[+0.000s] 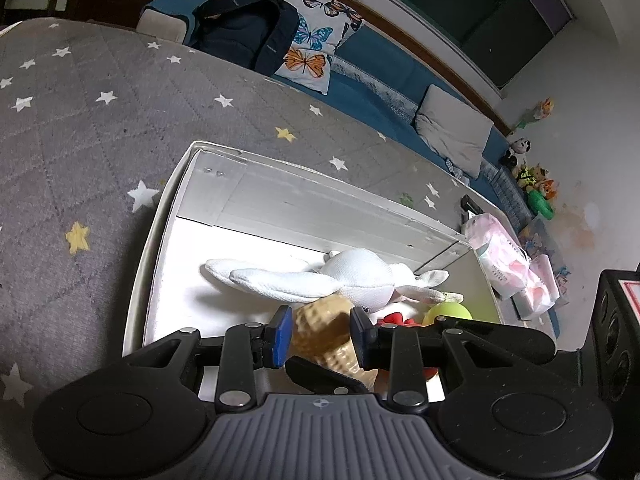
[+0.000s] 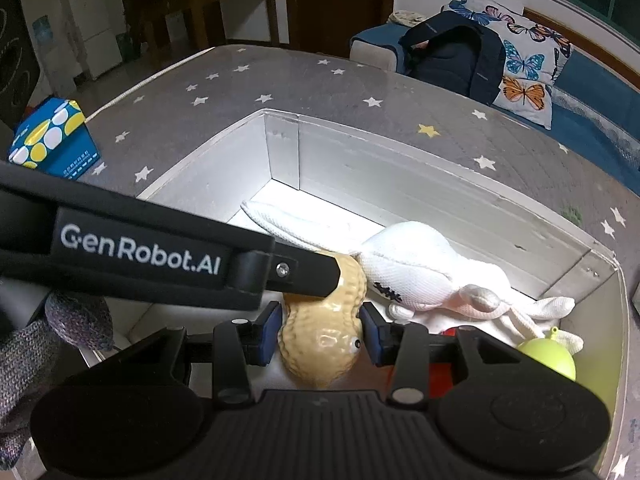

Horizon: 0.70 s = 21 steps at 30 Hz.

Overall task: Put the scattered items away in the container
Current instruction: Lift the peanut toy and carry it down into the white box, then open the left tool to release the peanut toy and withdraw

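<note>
Over the box [image 2: 224, 168], peanut toy [image 2: 324, 332] points forward.

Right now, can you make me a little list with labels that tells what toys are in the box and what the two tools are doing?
container: white box on the starry grey mat
toys inside: white bunny, peanut toy, green ball, something red, mostly hidden
right tool: pads on both sides of the peanut toy, over the box
left tool: around the peanut's other end; contact unclear
outside the box: blue spotted carton, pink packs
</note>
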### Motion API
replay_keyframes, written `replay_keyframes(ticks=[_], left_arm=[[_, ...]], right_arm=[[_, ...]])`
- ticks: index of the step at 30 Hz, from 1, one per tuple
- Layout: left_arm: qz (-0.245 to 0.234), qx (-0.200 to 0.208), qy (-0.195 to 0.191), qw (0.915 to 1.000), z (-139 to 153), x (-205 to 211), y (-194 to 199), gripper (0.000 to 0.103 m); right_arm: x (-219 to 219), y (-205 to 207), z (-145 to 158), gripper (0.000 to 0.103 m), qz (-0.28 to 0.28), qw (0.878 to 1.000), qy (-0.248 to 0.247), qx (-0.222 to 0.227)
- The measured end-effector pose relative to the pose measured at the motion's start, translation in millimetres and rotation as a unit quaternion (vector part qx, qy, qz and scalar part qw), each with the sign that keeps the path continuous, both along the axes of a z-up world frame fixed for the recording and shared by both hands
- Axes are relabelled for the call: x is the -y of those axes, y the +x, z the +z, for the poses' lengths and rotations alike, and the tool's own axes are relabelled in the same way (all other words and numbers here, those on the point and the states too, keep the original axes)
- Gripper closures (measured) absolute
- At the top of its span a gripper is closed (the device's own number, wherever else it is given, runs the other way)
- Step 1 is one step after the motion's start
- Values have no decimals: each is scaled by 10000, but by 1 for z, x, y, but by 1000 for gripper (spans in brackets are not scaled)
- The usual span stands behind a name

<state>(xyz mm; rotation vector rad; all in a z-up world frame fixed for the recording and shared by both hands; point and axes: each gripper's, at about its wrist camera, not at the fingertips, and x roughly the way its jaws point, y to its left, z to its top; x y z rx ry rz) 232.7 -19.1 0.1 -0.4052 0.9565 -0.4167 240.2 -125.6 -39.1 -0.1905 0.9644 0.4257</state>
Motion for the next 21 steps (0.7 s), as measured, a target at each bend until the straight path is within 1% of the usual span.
replay_keyframes(ticks=[6, 21], left_arm=[[0, -4, -6, 10000, 0, 0, 0, 69], [47, 73, -76, 9999, 4, -4, -4, 69]], right_arm=[[-4, 1, -2, 60, 55, 9999, -121, -8], [-2, -3, 0, 60, 24, 10000, -32, 38]])
